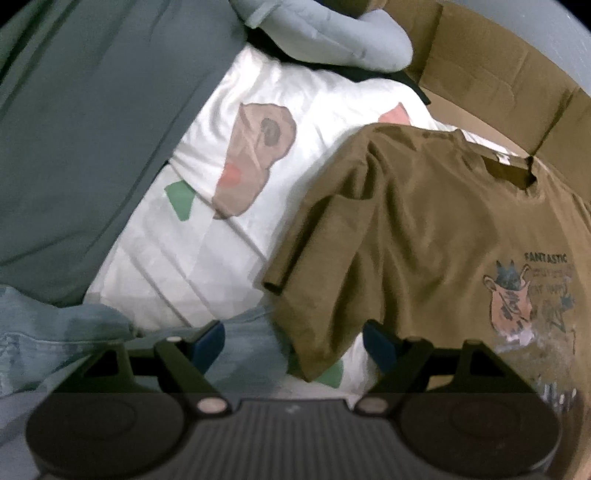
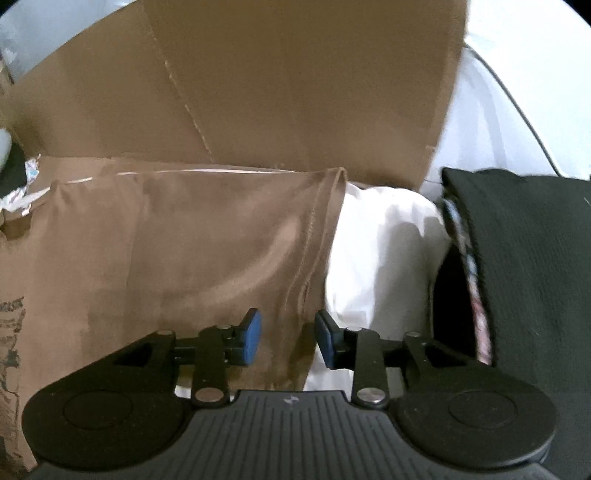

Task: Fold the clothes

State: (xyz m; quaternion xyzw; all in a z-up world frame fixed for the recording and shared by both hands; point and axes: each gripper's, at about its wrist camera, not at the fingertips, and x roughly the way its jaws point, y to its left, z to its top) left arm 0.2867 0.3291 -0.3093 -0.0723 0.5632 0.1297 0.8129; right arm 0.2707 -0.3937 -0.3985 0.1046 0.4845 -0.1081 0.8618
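Observation:
A brown T-shirt (image 1: 424, 229) with a "FANTASTIC" animal print lies spread on a white patterned quilt (image 1: 207, 155). My left gripper (image 1: 295, 341) hangs over the shirt's left sleeve hem, its blue pads wide apart and touching nothing. In the right wrist view the same brown shirt (image 2: 177, 258) fills the left and middle, its side hem running down toward my right gripper (image 2: 289, 338). The right jaws stand partly apart over that hem, with brown cloth seen in the gap and no pad pressing on it.
A grey-green garment (image 1: 92, 129) covers the left, a pale blue one (image 1: 332, 33) lies at the top, and denim (image 1: 55, 332) at lower left. A cardboard box (image 1: 498, 74) stands behind the shirt, its wall (image 2: 258, 81) also close ahead. A black garment (image 2: 535, 258) and white cloth (image 2: 384, 251) lie at right.

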